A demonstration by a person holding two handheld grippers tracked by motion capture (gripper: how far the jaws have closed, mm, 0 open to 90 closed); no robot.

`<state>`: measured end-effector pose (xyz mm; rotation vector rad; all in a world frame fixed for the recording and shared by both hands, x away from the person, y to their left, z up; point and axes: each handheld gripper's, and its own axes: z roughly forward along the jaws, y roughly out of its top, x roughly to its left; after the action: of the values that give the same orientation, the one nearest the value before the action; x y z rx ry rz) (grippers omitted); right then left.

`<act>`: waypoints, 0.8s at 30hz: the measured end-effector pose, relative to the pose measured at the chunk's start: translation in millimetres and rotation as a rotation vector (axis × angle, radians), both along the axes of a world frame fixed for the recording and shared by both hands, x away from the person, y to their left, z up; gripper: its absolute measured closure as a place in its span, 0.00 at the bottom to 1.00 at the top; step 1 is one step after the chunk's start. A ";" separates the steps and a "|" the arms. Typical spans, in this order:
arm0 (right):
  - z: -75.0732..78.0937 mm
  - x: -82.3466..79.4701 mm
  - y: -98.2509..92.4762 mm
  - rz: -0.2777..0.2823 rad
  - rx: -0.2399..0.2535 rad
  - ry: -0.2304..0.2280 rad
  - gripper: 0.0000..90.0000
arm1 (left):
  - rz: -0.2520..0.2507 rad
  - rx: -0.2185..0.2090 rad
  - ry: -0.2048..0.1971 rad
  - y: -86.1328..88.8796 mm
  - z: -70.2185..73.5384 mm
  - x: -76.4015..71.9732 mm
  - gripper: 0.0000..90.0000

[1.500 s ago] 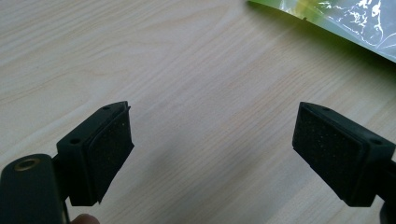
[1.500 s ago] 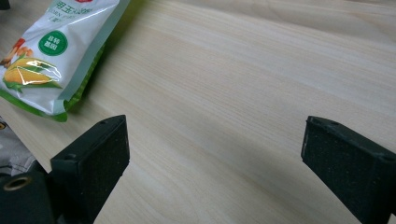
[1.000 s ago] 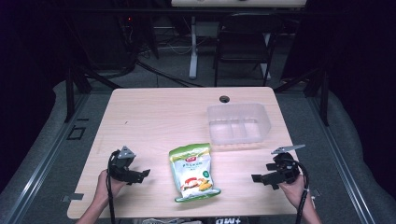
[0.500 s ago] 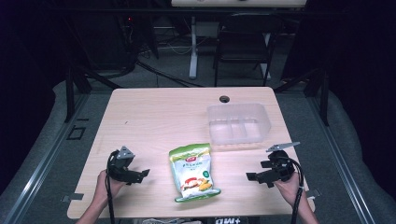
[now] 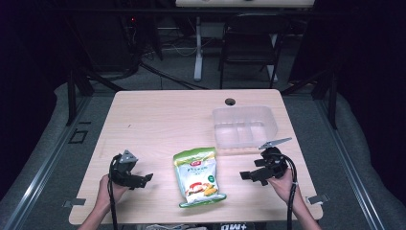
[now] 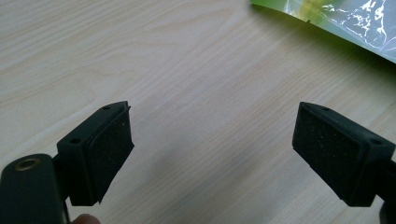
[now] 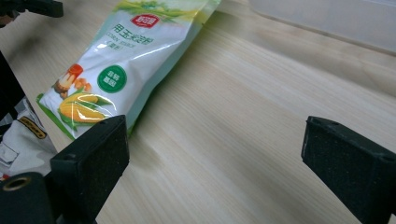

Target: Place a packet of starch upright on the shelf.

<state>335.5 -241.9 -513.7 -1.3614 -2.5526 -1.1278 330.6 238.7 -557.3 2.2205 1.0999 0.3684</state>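
A green and white snack bag with a corn picture lies flat near the table's front edge, between my two grippers. My left gripper rests low to the bag's left, open, with bare wood between its pads; a corner of the bag shows at the top right. My right gripper is open to the bag's right, pointing toward it. In the right gripper view the bag lies ahead at the left, nothing between the pads.
A clear plastic container with compartments stands at the back right of the wooden table; its edge shows in the right gripper view. A cable hole sits near the far edge. A chair stands beyond the table.
My right gripper has moved left and slightly forward, closer to the bag. The left gripper and the bag have stayed in place.
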 end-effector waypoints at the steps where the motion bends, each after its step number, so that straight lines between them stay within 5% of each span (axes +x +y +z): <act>1: -0.3 2.7 5.9 0.004 0.001 0.002 0.08 | -0.001 0.003 0.000 0.2 0.1 0.1 0.13; 24: -19.4 51.5 70.9 0.062 0.018 0.092 0.10 | -0.002 0.000 -0.003 1.0 0.2 -0.3 0.13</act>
<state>387.0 -171.0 -533.1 -1.2889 -2.4964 -1.0495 330.3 239.7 -557.1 2.2203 1.0965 0.3713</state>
